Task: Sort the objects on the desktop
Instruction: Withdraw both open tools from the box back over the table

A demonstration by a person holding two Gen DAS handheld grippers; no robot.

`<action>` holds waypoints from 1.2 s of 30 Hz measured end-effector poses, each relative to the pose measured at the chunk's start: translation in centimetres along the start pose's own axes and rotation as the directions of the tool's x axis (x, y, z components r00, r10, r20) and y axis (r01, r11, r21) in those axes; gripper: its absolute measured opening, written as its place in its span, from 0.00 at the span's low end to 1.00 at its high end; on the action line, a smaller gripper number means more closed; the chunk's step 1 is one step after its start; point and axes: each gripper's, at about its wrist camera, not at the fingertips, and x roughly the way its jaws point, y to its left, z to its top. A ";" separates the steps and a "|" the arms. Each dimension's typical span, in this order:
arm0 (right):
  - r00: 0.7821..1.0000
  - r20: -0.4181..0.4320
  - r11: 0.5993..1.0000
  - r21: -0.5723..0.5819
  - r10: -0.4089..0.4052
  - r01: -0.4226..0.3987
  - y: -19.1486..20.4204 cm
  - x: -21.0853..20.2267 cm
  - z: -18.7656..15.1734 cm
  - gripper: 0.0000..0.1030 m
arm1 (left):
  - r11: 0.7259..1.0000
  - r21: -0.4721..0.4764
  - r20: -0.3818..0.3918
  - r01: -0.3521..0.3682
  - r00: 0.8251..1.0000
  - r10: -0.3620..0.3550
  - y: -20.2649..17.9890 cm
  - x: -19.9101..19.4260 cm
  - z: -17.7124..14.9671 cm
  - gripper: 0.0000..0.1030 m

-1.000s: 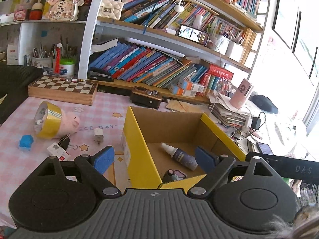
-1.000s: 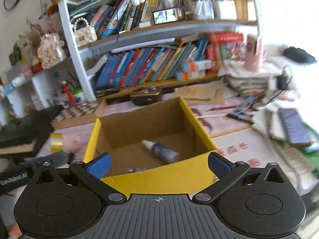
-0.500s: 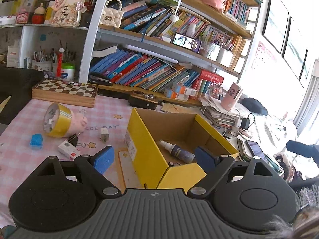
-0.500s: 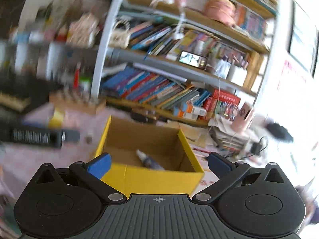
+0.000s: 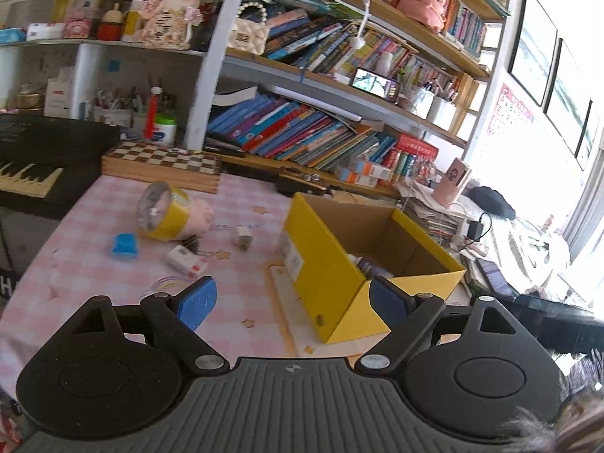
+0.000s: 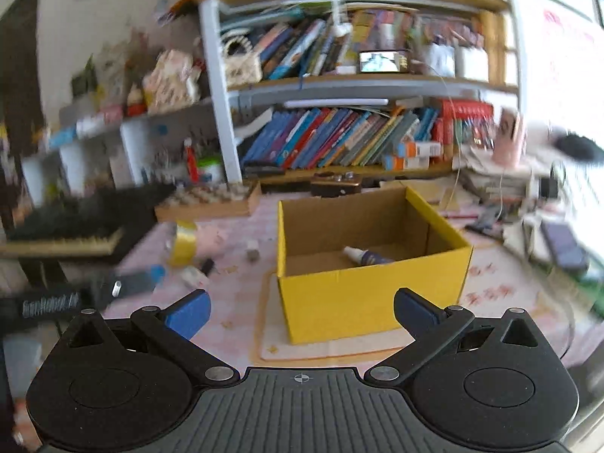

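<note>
Before the yellow box (image 6: 362,294), both grippers' fingers (image 6: 188,311) gape empty.

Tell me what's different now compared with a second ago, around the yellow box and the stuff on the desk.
Both hand-held grippers, left and right, have pulled back from the yellow box, which now sits farther off in both views. Nothing was grasped or released; both are open and empty. The spray bottle still lies inside the box; the tape roll and blue block have not moved.
</note>
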 end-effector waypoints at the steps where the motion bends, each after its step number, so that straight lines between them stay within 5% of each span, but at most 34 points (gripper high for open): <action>1: 1.000 0.019 1.000 0.017 0.012 -0.013 -0.2 -0.1 -0.1 1.00 | 1.000 0.001 -0.001 -0.006 1.000 0.006 0.4 -0.2 0.0 0.85; 5: 0.994 0.098 0.999 -0.013 0.052 -0.051 0.3 0.2 -0.4 1.00 | 1.000 0.005 0.004 -0.030 1.000 0.030 1.9 -1.1 -0.1 0.85; 10: 0.986 -0.032 0.984 -0.071 0.161 -0.163 2.9 0.9 -2.5 1.00 | 0.999 0.007 -0.009 -0.039 0.999 0.039 3.0 -1.8 -0.7 0.85; 21: 0.984 -0.091 0.987 0.052 0.155 -0.151 4.2 1.3 -4.6 1.00 | 0.999 0.006 -0.049 -0.044 0.998 0.044 5.1 -2.8 -1.9 0.85; 30: 0.984 -0.078 0.984 -0.076 0.158 -0.164 7.5 1.0 -4.8 1.00 | 0.997 0.015 -0.055 -0.073 0.996 0.074 6.3 -3.2 -1.7 0.89; 36: 0.973 -0.173 0.984 -0.071 0.152 -0.166 7.7 2.8 -5.3 1.00 | 0.997 0.015 -0.076 -0.082 0.994 0.083 6.6 -2.5 -1.8 0.91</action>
